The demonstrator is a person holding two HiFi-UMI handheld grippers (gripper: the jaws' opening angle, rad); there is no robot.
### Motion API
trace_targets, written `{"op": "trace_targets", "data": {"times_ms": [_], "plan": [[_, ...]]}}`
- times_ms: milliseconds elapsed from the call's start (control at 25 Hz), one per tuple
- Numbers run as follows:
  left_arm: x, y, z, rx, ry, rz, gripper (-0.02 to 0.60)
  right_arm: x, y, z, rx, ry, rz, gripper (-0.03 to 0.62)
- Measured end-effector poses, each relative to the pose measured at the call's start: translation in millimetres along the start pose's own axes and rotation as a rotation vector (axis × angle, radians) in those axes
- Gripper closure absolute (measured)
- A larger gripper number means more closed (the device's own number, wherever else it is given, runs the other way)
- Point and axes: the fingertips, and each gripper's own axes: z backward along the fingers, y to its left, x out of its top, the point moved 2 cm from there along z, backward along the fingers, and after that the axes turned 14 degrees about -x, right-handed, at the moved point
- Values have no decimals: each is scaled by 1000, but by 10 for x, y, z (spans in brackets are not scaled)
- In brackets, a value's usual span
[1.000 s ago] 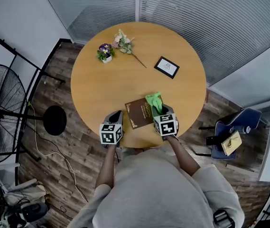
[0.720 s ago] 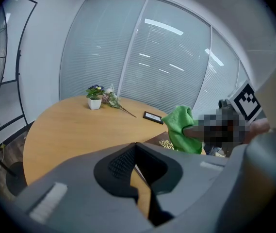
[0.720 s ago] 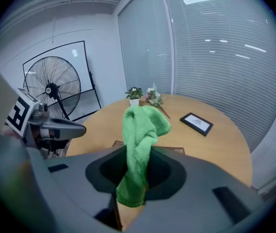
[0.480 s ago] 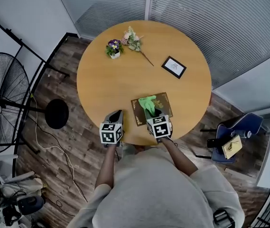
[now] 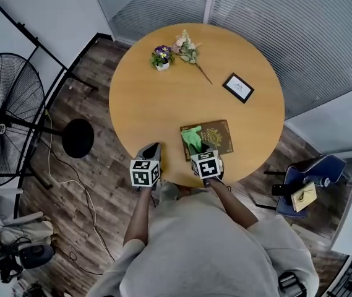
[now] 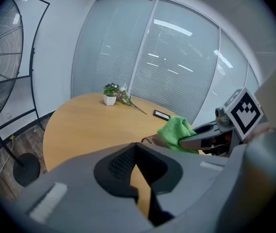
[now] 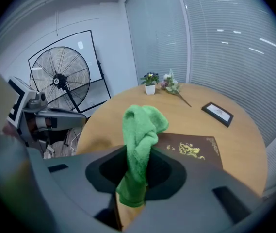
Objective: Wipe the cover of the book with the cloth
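A brown book with gold print lies on the round wooden table, near its front edge. My right gripper is shut on a green cloth, and the bunched cloth rests at the book's left end. In the right gripper view the cloth stands up between the jaws, with the book's cover just beyond it to the right. My left gripper hovers at the table's front edge, left of the book, shut on nothing. The left gripper view shows the cloth and the right gripper's fingers.
At the table's far side stand a small potted flower and a loose flower sprig. A black picture frame lies at the right. A standing fan is on the floor to the left, a blue chair to the right.
My right gripper has dragged the cloth leftward across the cover, from the book's right end to its left end. The left gripper has stayed put. The head view has shifted.
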Motion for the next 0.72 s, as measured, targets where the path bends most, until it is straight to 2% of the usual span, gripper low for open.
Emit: {"op": "trace_targets", "data": {"times_ms": [600,720], "plan": [[-59,189,81,9,20,17,572,-261,185,-253,7,101,-56,496],[-66,204,74,6,21,21,572,-269,202,-270,2,101,-20,496]]}}
